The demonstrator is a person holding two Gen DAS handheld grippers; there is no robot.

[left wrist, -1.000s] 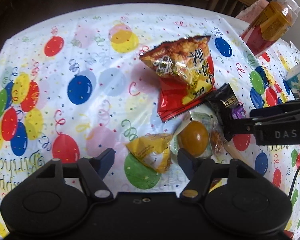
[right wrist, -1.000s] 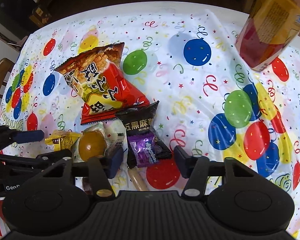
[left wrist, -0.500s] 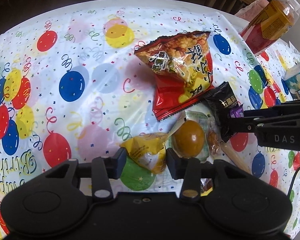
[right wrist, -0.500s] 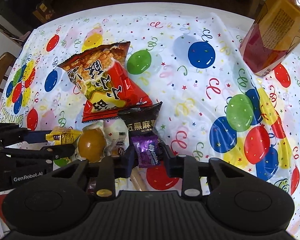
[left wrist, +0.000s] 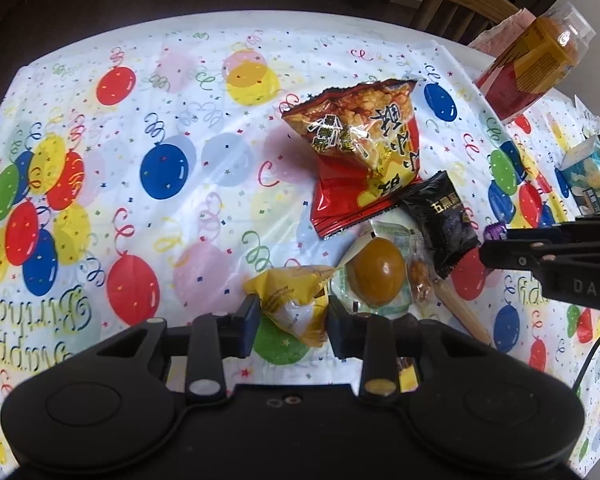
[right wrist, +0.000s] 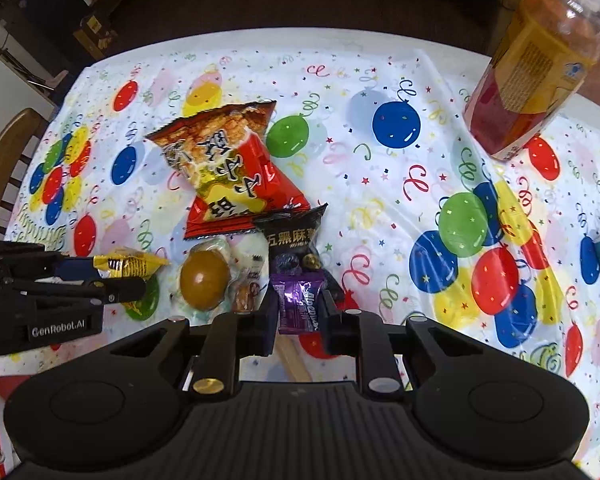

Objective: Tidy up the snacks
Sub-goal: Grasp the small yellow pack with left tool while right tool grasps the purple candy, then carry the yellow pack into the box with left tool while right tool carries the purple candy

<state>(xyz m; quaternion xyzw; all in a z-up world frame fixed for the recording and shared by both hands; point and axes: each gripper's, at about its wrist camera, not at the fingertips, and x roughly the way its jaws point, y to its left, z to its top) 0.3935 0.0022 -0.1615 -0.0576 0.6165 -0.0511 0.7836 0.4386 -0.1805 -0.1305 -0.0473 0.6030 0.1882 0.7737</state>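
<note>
Since one second ago, both my pairs of jaws have come together from wide open. My left gripper (left wrist: 290, 322) is now pinching the small yellow crinkled snack packet (left wrist: 296, 300), and my right gripper (right wrist: 299, 312) is clamping the purple foil candy wrapper (right wrist: 298, 306). Both snacks are sitting low over the balloon-print plastic tablecloth (right wrist: 380, 184). Between them the brown vacuum-packed egg (right wrist: 202, 279) is lying, touching the black sesame snack pouch (right wrist: 290, 234). The big red crisp bag (right wrist: 232, 172) is resting just behind. A tall orange-labelled clear jar (right wrist: 532, 76) is standing well apart.
</note>
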